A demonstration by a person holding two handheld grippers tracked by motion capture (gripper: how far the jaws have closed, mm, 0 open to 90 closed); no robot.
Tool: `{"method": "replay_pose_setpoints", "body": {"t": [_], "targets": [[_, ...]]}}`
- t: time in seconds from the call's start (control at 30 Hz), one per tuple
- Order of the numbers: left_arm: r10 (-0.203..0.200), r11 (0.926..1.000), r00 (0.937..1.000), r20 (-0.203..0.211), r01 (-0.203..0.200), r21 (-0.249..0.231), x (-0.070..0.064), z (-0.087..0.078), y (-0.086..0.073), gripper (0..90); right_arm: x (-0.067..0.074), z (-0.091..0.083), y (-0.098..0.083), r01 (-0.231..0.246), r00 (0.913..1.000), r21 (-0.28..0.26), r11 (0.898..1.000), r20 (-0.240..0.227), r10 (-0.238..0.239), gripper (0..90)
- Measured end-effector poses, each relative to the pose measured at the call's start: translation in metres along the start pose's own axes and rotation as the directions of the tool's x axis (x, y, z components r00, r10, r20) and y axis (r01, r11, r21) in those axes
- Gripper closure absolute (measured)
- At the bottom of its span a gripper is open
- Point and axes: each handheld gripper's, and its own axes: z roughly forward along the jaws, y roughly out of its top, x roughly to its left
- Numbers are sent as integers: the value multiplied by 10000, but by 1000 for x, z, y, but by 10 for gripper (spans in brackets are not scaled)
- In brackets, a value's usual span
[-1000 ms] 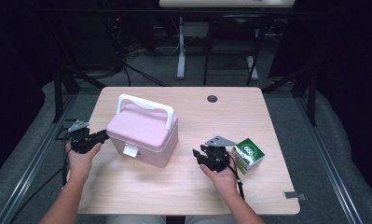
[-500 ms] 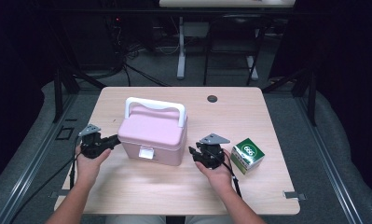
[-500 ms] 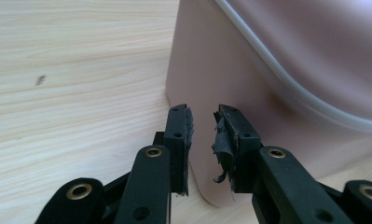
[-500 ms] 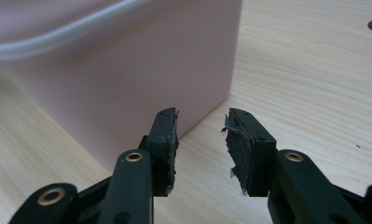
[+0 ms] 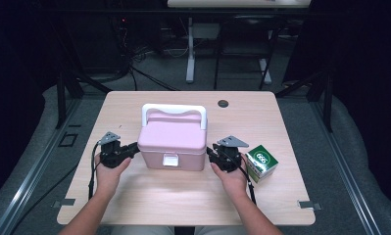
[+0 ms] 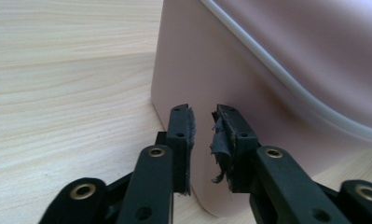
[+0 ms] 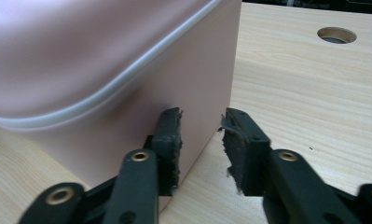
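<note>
A pink lidded box [image 5: 172, 139] with a white handle [image 5: 174, 108] stands mid-table, its white latch [image 5: 170, 159] facing me. My left gripper [image 5: 134, 148] is at its left wall, my right gripper [image 5: 210, 152] at its right wall. In the left gripper view the narrowly parted jaws [image 6: 202, 114] point at the pink wall [image 6: 267, 70] with nothing between them. In the right gripper view the jaws [image 7: 202, 116] stand apart at the box's corner [image 7: 104, 70], gripping nothing. Both pairs of jaws have just been closing.
A small green and white carton [image 5: 261, 161] sits just right of my right hand. The wooden table [image 5: 261, 112] has a round cable hole [image 5: 223, 103] at the back. Dark floor and desk legs lie beyond the far edge.
The pink box has slid right toward the table's middle and turned square to me. My left hand moved right along with it. The right hand stayed about where it was.
</note>
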Motion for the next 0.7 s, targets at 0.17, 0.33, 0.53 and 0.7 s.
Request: {"method": "replay_pose_setpoints", "body": {"t": [0.17,0.33,0.53,0.7], "targets": [[213,9997,9997,-138,-214,-74,-8,1,0,866,9,0,0,354,9993,-102,9993,99,-353,897],[285,9996,9993,-260,-286,-34,-12,0,-1,898,12,0,-2,406,9987,-131,9991,325,-402,900],[-134,9998,9999,-80,133,-120,-15,-2,-5,899,12,-5,-4,342,9988,-100,9994,365,-338,900],[-139,9998,9999,-36,138,-132,-25,-6,-10,899,13,-13,-7,362,9981,0,9993,497,-362,900]]}}
